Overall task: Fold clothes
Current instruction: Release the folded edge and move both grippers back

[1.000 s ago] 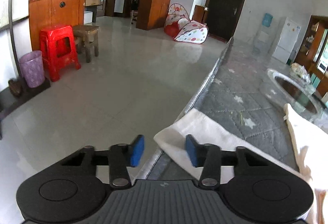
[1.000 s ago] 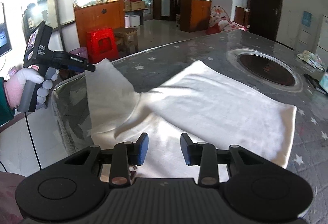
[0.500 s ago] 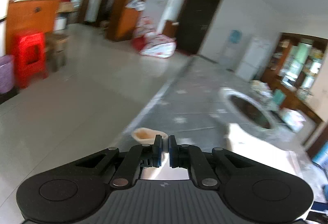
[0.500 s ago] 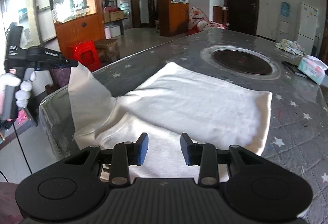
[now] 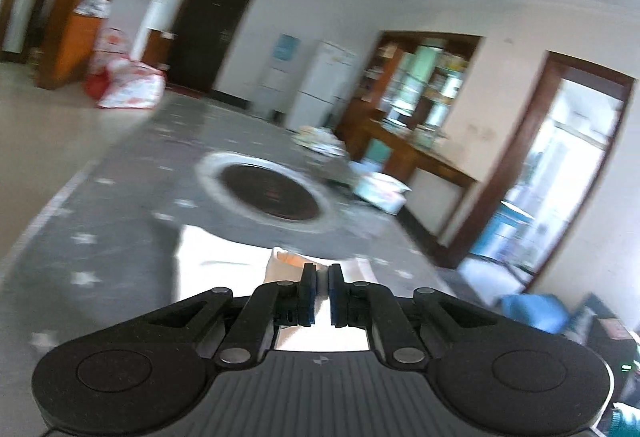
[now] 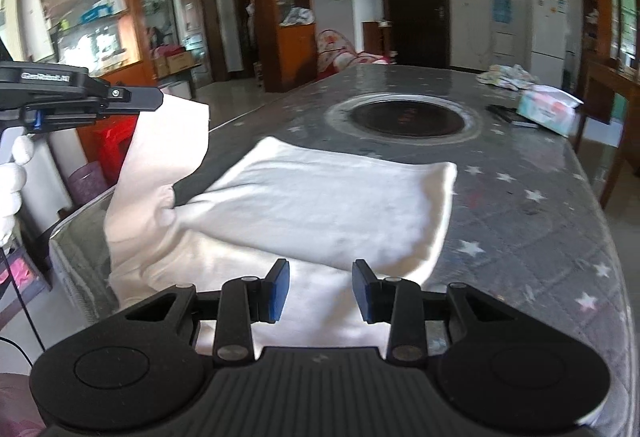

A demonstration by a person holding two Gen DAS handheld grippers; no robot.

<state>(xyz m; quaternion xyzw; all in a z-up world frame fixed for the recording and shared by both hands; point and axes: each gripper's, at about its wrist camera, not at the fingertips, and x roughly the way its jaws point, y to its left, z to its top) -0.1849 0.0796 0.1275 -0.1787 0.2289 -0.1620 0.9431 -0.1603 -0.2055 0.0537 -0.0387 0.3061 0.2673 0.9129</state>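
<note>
One cream garment (image 6: pixel 328 205) lies on the grey star-printed table (image 6: pixel 532 221), most of it flat near the front edge, with one long part lifted off the table at the left. Two grippers show. The left gripper (image 6: pixel 154 103), seen from the side in the right wrist view, carries small white lettering on its black body that is too blurred to read. A white-gloved hand (image 6: pixel 14 177) holds its handle. Its jaws are pressed nearly together on the top corner of the raised cloth, which hangs from the tip down to the table edge. In its own blurred view the left gripper (image 5: pixel 319 287) shows blue pads almost meeting with pale fabric pinched between them.

The right gripper (image 6: pixel 320 287) hovers over the near part of the garment with its jaws partly apart, nothing between the blue pads and no contact with the cloth visible.

One round dark inset (image 6: pixel 408 115) sits in the middle of the table. One tissue pack (image 6: pixel 548 109) lies at the far right; its print cannot be read.
</note>
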